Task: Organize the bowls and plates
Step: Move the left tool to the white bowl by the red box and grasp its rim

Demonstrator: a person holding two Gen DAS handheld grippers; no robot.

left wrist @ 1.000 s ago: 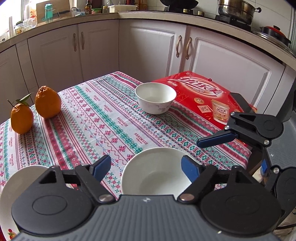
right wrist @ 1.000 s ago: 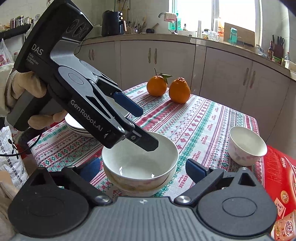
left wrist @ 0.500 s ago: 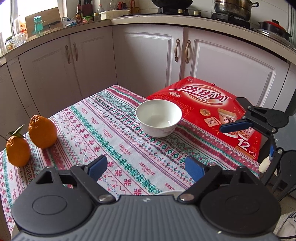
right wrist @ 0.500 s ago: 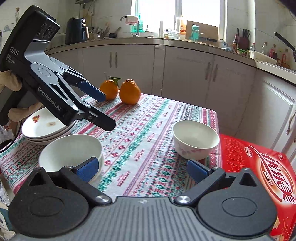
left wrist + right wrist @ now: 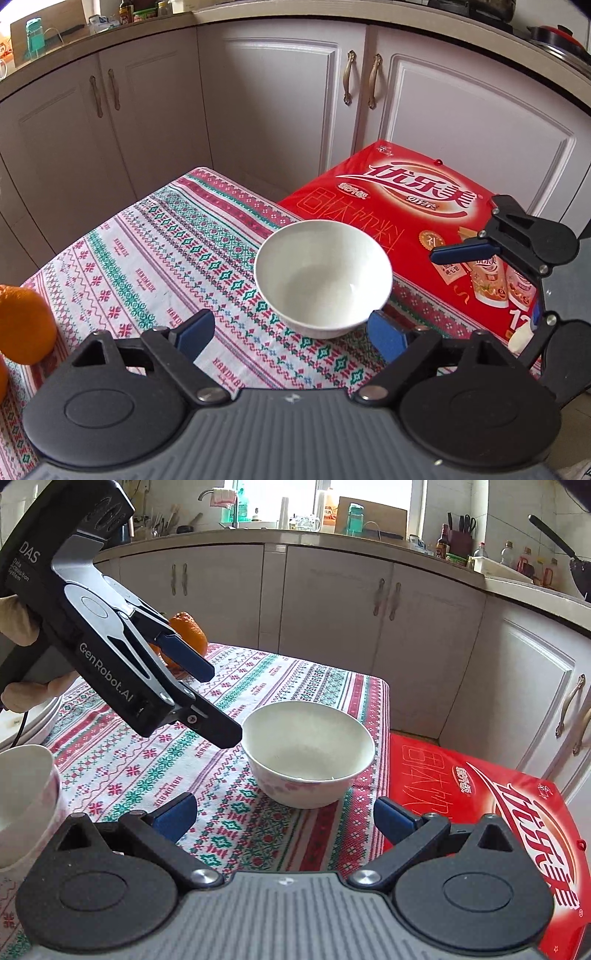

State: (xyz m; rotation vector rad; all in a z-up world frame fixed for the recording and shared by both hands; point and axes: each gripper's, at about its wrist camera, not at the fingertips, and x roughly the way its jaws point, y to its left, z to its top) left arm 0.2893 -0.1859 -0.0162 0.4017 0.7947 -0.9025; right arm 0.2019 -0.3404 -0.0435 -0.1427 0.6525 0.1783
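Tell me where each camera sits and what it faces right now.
Left wrist: on the left gripper, open, facing the white bowl, the red box and the cabinets; right gripper at right.
Right wrist: on the right gripper, open, facing the same bowl; left gripper and hand at left.
Shared: bowl, box, tablecloth.

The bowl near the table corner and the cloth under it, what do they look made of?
The bowl looks like glazed ceramic or porcelain: glossy white inside, soft highlights, a faint pink floral print outside; melamine cannot be ruled out. The tablecloth looks like matte woven fabric, with stitched-looking red and green bands and visible weave.
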